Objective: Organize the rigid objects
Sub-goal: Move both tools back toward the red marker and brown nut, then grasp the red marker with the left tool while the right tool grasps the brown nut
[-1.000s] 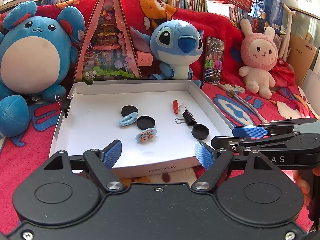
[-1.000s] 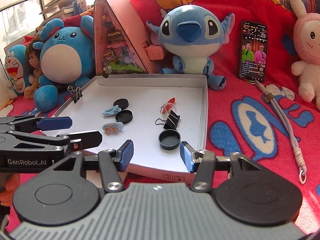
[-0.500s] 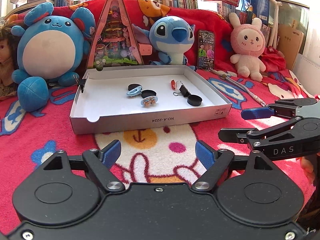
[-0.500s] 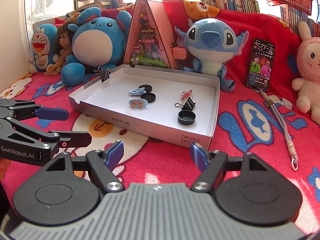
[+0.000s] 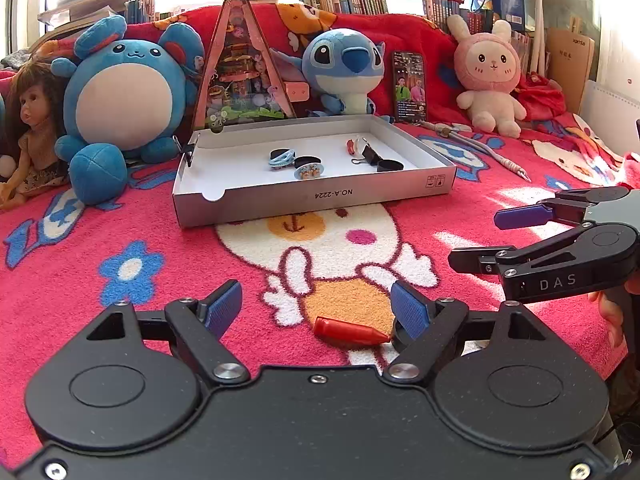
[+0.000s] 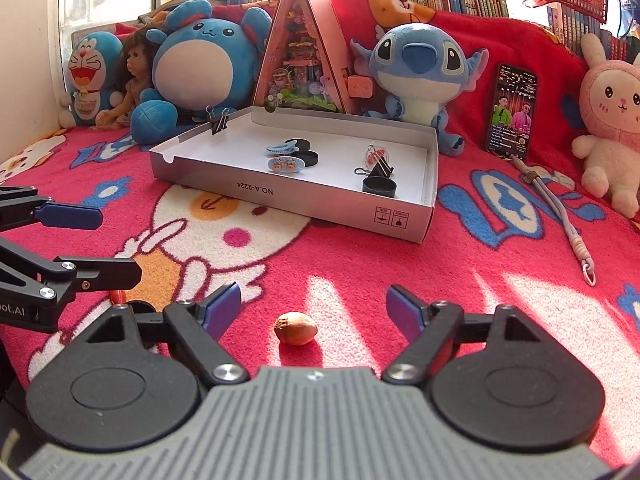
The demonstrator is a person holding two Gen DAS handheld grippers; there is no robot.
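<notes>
Both claws are held low over the red patterned blanket (image 5: pixel 60 280), well short of the white cardboard tray (image 5: pixel 316 194), and neither grips anything. The left claw (image 5: pixel 318 306) stands open, with a red crayon-like piece (image 5: pixel 348 331) lying on the blanket between its pads, close to the pad at picture right. The right claw (image 6: pixel 314 306) has just been opening and is spread wide around a small brown nut-like object (image 6: pixel 295 328), which no pad touches.

The nut is rounded, so it is judged likely to roll or squirt sideways if the pads close off-centre. The red piece is tapered and lies off-centre; a one-sided contact could spin it or push it into the pile. The thick pile may also be snagged by pads lowered too far. The two claws work close together, so a collision is possible if both are closed in at once.

In the tray, three black caps, two hair clips, a binder clip (image 6: pixel 378 168) and a small red-and-clear item are already lying, and another binder clip (image 6: pixel 218 120) is clamped to the far rim.

The surface seems to be a bed. Plush toys, a doll, a triangular toy box and a lit phone (image 6: pixel 510 112) are ranged along the back, with bookshelves behind and a window at the left.
</notes>
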